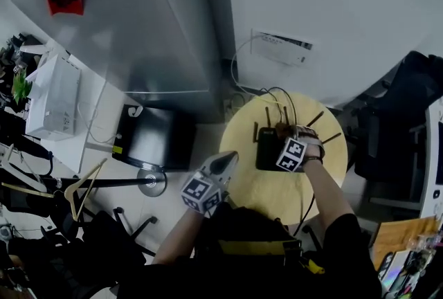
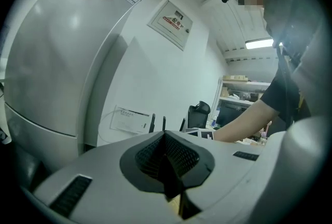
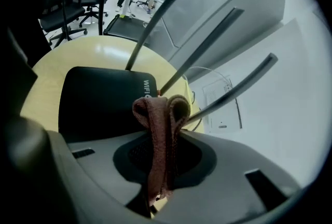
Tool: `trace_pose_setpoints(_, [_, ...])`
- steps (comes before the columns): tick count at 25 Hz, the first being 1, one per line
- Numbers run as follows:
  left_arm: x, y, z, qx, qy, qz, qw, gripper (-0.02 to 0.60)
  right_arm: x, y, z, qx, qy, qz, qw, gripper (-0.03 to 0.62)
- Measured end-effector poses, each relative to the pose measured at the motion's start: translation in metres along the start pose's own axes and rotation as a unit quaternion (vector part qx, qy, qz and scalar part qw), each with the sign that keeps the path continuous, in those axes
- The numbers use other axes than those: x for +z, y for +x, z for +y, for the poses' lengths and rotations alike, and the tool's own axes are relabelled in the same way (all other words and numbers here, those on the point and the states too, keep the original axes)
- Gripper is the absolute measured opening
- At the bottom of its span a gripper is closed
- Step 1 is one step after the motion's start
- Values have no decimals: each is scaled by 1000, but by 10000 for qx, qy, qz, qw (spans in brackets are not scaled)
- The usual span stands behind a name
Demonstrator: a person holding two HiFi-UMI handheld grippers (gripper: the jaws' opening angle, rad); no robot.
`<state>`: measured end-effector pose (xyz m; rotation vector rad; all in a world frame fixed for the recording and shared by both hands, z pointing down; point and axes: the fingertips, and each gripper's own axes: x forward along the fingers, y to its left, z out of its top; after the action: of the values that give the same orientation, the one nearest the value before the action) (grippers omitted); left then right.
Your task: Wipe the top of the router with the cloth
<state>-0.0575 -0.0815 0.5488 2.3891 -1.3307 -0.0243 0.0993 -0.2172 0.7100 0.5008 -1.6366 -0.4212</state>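
A black router (image 1: 266,150) with several upright antennas (image 3: 155,15) lies on a round yellow table (image 1: 256,190). My right gripper (image 1: 284,135) is over the router's far end, shut on a folded brown cloth (image 3: 158,129). The cloth hangs just above the router's top (image 3: 101,101), near its white lettering; whether it touches is hidden. My left gripper (image 1: 227,160) hovers at the table's left edge, apart from the router. It is shut with nothing between its jaws (image 2: 166,140). In the left gripper view only two antenna tips (image 2: 152,123) and the person's forearm (image 2: 244,122) show beyond the jaws.
A tall grey appliance (image 1: 138,28) stands behind the table on the left. A white wall box (image 1: 282,47) has cables (image 1: 239,76) running down to the router. A black box (image 1: 149,138) sits on the floor to the left. Dark office chairs (image 1: 391,128) crowd the right.
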Motion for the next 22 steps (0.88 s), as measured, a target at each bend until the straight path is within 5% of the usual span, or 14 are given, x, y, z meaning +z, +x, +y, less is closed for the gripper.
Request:
trace_pose_setpoints(7, [-8,-8,8,179,-36,128,9998,-3,0,11,21,428,-466,-45,9980,63])
trace_pose_setpoints(22, [7,15,-10,-406,379,121,9984,-3,-10,-7,54,1409,121,354,9893,64])
